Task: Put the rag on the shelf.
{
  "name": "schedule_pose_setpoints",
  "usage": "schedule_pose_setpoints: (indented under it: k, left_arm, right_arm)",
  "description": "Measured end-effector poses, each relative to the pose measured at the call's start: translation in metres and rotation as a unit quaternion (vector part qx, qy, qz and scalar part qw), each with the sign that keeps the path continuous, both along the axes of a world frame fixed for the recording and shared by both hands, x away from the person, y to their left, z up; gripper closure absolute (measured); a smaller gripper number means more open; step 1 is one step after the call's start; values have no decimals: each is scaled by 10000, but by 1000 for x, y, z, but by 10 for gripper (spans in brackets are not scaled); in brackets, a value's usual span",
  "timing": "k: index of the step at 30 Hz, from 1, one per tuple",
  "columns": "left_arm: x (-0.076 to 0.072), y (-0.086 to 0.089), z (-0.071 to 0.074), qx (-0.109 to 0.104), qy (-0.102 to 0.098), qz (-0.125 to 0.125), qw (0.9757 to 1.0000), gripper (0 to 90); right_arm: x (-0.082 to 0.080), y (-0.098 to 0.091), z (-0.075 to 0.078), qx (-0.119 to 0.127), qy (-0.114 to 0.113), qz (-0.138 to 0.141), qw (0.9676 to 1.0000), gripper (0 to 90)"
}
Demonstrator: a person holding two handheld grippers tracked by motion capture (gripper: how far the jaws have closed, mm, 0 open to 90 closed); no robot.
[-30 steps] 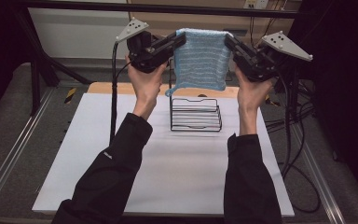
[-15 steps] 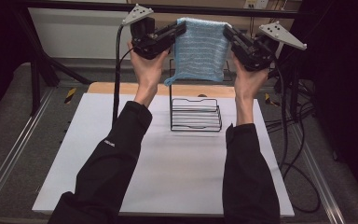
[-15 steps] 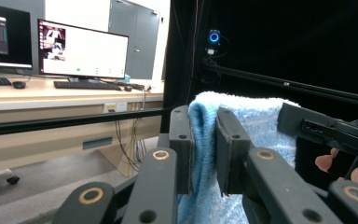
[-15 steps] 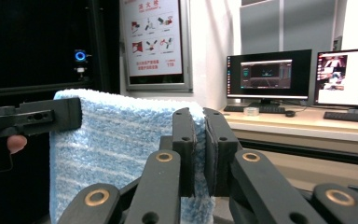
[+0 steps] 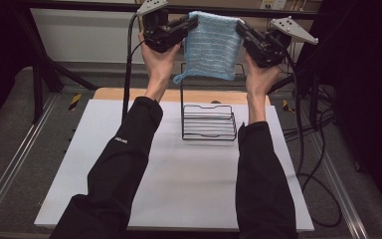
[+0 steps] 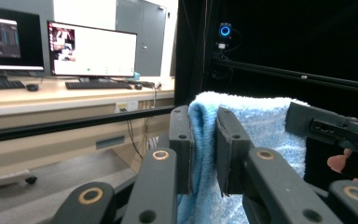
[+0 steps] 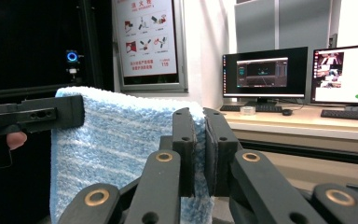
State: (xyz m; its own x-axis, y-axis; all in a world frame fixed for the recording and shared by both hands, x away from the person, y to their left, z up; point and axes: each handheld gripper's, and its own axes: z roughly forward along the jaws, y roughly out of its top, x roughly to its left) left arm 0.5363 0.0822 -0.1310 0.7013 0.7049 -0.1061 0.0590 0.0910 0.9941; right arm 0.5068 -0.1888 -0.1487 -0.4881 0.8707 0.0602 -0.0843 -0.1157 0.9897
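Observation:
A light blue towel (image 5: 213, 46) hangs stretched between both grippers, high above the black wire rack (image 5: 208, 122). My left gripper (image 5: 193, 22) is shut on the towel's upper left corner, and my right gripper (image 5: 239, 27) is shut on its upper right corner. In the left gripper view the towel (image 6: 265, 128) is pinched between the pads, with the left gripper (image 6: 204, 140) closed on its edge. In the right gripper view the towel (image 7: 116, 149) spreads left from the right gripper (image 7: 200, 144), whose jaws clamp its edge. The towel's lower left corner curls loose.
The wire rack stands on a white table top (image 5: 179, 189), near its far edge. A wooden board (image 5: 129, 93) lies behind the rack. Cables (image 5: 303, 149) trail off the right side. Monitors (image 6: 91, 49) and a desk sit beyond the table.
Both hands have carried the stretched towel farther away and slightly higher, from in front of the rack's top to well above it. Both grips look unchanged.

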Motion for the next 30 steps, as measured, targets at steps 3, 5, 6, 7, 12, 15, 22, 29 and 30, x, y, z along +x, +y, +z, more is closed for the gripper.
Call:
schedule_pose_setpoints:
  k: [3,5,6,7,12,15,22,29,30]
  left_arm:
    - [5,2,-5,5,39,-66,10000,781]
    - [8,3,-10,-42,90,-105,9999,781]
    - [9,3,-13,-79,99,-125,9998,781]
    - [9,3,-15,-92,118,-141,9998,780]
    - [8,1,-26,-80,132,-245,9996,780]
    - [2,0,-31,-13,59,-352,9994,780]
    - [-16,4,-27,-24,-221,-430,9988,781]
    - [-24,12,-25,-17,-141,-459,9988,782]
    - [-25,11,-26,-29,-125,-504,9986,782]
  right_arm:
    - [4,0,-2,-64,32,-2,10000,847]
    - [7,0,-4,-90,62,16,9999,846]
    - [8,-1,-6,-109,92,21,9999,846]
    - [9,-1,-7,-122,102,25,9999,847]
    - [11,-5,-15,-213,171,35,9996,846]
    - [11,-7,-19,-245,220,43,9994,846]
    - [4,-10,-16,-150,114,258,9995,846]
    - [6,-2,-17,-70,199,473,9987,846]
    - [6,-2,-18,-73,218,482,9986,846]
